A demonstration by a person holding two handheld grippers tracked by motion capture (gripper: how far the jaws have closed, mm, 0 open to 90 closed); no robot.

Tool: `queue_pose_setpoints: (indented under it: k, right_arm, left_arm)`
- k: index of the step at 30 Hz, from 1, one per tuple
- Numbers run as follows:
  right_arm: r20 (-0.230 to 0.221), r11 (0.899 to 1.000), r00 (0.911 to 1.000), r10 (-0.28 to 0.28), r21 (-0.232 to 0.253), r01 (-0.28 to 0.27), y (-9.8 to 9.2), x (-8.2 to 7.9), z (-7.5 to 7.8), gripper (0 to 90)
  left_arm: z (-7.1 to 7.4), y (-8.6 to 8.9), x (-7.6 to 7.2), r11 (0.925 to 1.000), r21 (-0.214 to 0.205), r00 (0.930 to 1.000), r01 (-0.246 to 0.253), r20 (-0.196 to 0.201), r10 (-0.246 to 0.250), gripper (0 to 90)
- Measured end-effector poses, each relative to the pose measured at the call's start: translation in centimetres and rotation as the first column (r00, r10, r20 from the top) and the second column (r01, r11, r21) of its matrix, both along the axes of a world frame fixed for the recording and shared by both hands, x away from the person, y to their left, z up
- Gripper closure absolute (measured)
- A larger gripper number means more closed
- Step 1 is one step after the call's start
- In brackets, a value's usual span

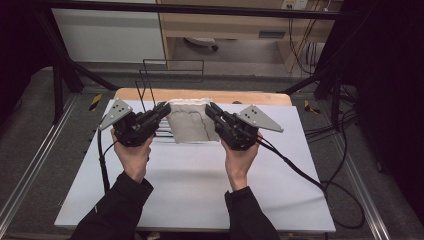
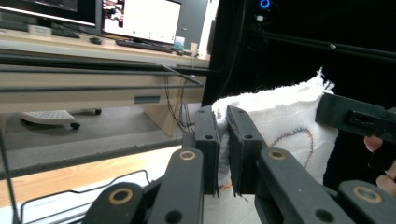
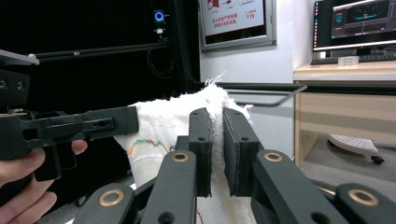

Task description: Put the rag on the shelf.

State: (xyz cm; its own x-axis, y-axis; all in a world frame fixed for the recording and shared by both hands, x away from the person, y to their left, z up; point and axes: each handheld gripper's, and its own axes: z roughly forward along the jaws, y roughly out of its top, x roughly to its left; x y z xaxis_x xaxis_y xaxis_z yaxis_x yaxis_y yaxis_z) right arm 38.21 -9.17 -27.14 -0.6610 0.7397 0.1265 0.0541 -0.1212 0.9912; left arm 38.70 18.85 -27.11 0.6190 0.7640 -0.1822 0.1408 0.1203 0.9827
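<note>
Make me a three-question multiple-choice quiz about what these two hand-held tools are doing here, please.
1. Where is the white cloth?
A. flat on the table
B. held up between the two tools
C. draped on the wire rack

2. How many tools grip it?
A. one
B. two
C. none

3. Left tool's jaws?
A. wide open
B. shut on a cloth edge
C. shut on nothing

Answers: B, the cloth spans from the left tool to the right tool; B, each clamps one top corner; B, fabric sits pinched between its jaws.

White cloth (image 1: 189, 122) with a wavy stitched line, seemingly multicoloured, black tongs (image 1: 163, 110), white table (image 1: 200, 185)
</note>
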Motion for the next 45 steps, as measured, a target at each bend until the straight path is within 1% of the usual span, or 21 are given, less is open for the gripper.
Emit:
queue_pose_setpoints:
  k: [11, 13, 16, 22, 29, 33, 40, 45]
  right_arm:
    - [0.029, 1.000, 0.9996, -0.003, 0.015, 0.003, 1.9, 1.1, 1.5, 82.7]
    - [0.036, 1.000, 0.9994, -0.002, 0.014, 0.002, 2.2, 1.3, 1.7, 82.7]
    - [0.037, 1.000, 0.9993, -0.005, 0.019, 0.005, 2.6, 1.8, 2.1, 82.7]
    - [0.042, 1.000, 0.9991, -0.008, 0.029, 0.007, 3.1, 2.6, 2.6, 82.7]
    - [0.048, 0.999, 0.9988, -0.011, 0.040, 0.009, 3.6, 3.6, 3.5, 82.8]
    - [0.053, 0.999, 0.9985, -0.011, 0.052, 0.009, 3.8, 4.0, 4.3, 82.8]
    - [0.071, 0.999, 0.9974, -0.008, 0.053, 0.004, 4.3, 4.7, 5.7, 82.8]
    - [0.068, 0.998, 0.9976, -0.011, 0.062, 0.007, 4.6, 5.5, 6.4, 82.8]
  left_arm:
    - [1.7, 1.4, 1.1, 0.9992, -0.007, 0.9990, -0.038, 0.024, 0.039, 83.3]
    - [1.9, 1.6, 1.3, 0.9989, -0.018, 0.9987, -0.044, 0.027, 0.044, 83.3]
    - [2.3, 1.9, 1.6, 0.9986, -0.019, 0.9982, -0.050, 0.033, 0.051, 83.3]
    - [3.2, 2.3, 2.1, 0.9979, -0.019, 0.9972, -0.061, 0.042, 0.062, 83.3]
    - [4.4, 2.7, 2.6, 0.9977, -0.014, 0.9961, -0.066, 0.057, 0.067, 83.4]
    - [5.2, 2.8, 2.9, 0.9971, -0.019, 0.9951, -0.073, 0.066, 0.075, 83.4]
    - [6.7, 3.2, 3.5, 0.9960, -0.022, 0.9927, -0.086, 0.083, 0.088, 83.4]
    - [7.5, 3.4, 4.1, 0.9950, -0.017, 0.9914, -0.098, 0.085, 0.099, 83.4]
